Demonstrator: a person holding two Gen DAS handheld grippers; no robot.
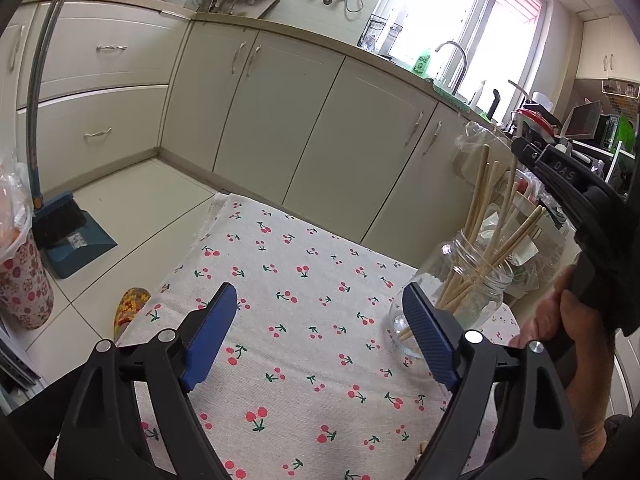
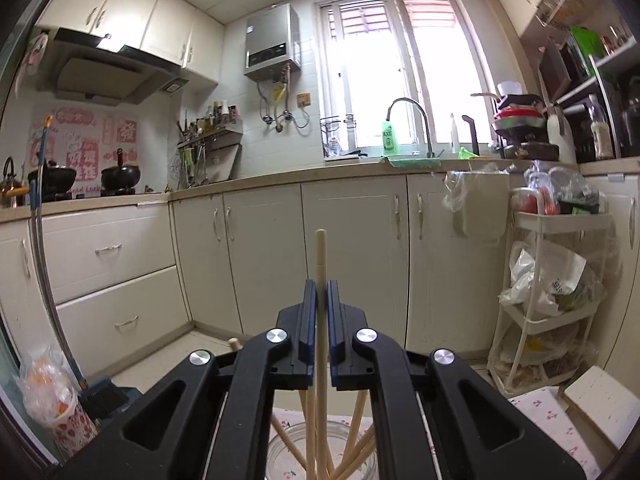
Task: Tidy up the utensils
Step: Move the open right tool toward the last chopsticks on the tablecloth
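Note:
A clear glass jar stands on the cherry-print tablecloth at the right, with several wooden chopsticks leaning in it. My left gripper is open and empty, low over the cloth, its right finger next to the jar. My right gripper is shut on one upright chopstick directly above the jar, whose mouth and other chopsticks show at the bottom of the right wrist view. The right gripper's body shows at the right of the left wrist view.
Cream kitchen cabinets run behind the table. A broom and dustpan and a floral bin stand on the floor at the left. A white trolley with bags stands at the right. A white box lies by the table.

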